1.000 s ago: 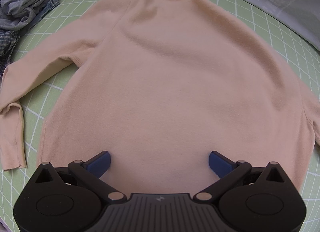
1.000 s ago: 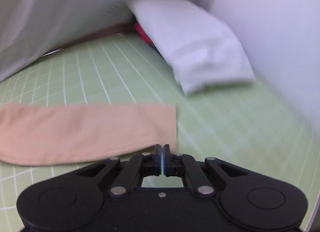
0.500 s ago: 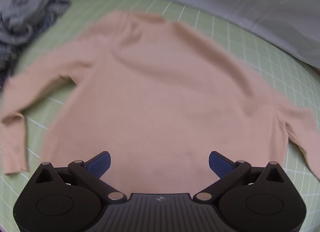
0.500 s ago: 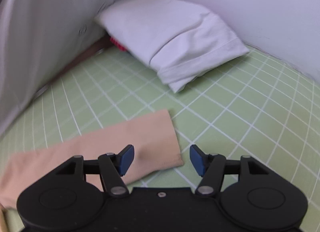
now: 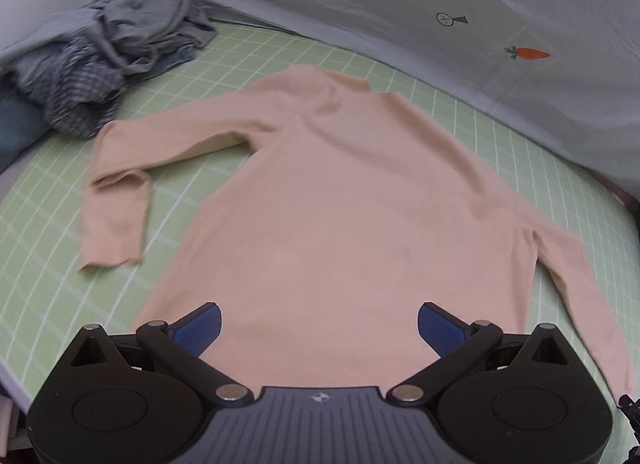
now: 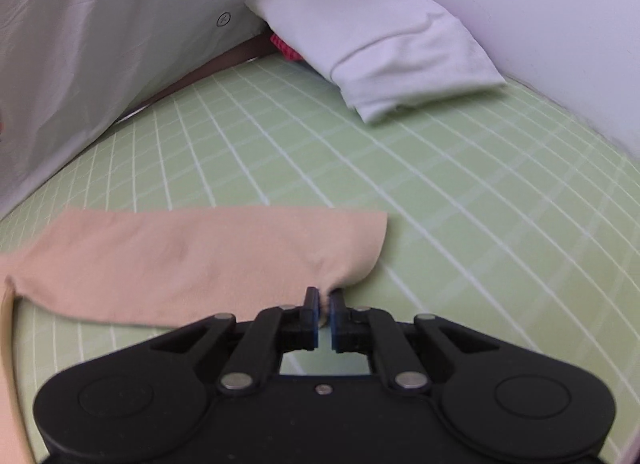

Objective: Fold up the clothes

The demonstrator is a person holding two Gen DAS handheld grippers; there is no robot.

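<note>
Green grid mat (image 6: 440, 191): only right tongs (image 6: 325, 304) pinch sweater cuff (image 6: 352, 248).

Red item (image 6: 286, 48) mostly hidden under pillow (image 6: 376, 39).

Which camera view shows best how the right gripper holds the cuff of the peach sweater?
The right wrist view: the right gripper is shut on the sleeve cuff, which bunches between its pads. The left wrist view shows the whole sweater flat, but that sleeve is blurred and the grip is out of frame.
</note>
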